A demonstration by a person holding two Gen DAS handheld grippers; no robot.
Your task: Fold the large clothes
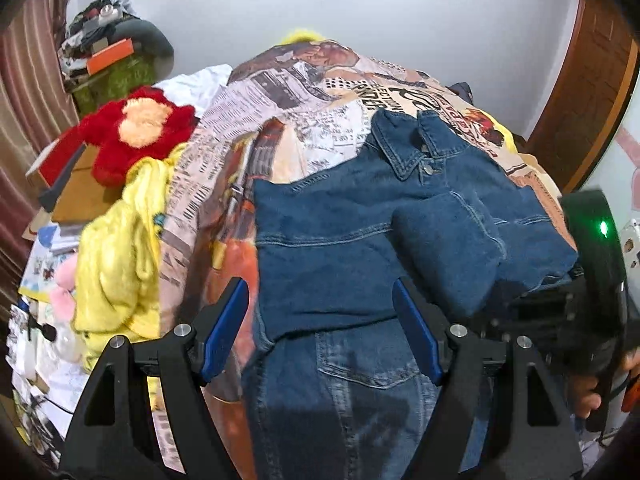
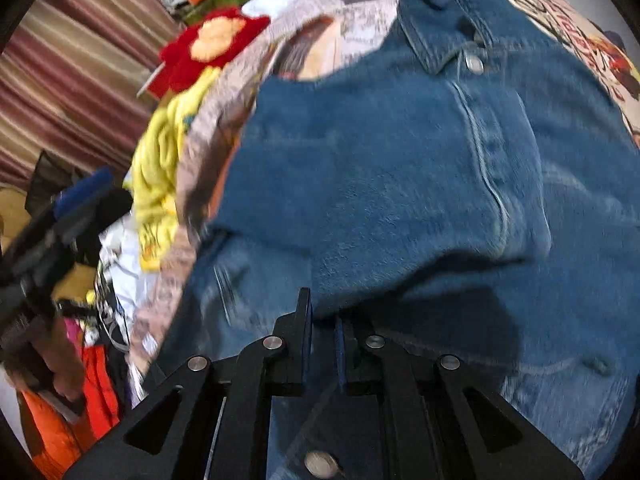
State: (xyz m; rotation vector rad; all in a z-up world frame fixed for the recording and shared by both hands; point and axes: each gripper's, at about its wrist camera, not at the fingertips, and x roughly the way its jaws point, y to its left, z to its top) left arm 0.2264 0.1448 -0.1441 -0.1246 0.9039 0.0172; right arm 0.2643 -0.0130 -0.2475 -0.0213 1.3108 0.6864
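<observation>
Your left gripper (image 1: 320, 328) is standing wide, its blue pads apart and pressing on nothing, and it is hovering just over the denim jacket (image 1: 360, 240), which is lying spread on the bed directly under and ahead of it. Your right gripper (image 2: 322, 344) is standing nearly closed, its pads a thin slit apart right at a fold of the jacket; through the blur you cannot tell whether cloth is pinched between them. Just beyond the left gripper, a sleeve (image 1: 448, 248) is lying folded across the jacket's front, and farther ahead the collar (image 1: 404, 140) is pointing away from you. The jacket is resting on a printed bedspread (image 1: 280, 120). To the left of the gripper a yellow garment (image 1: 120, 248) is lying crumpled, and farther off a red plush toy (image 1: 136, 132) is sitting near the striped curtain (image 1: 24, 120).
</observation>
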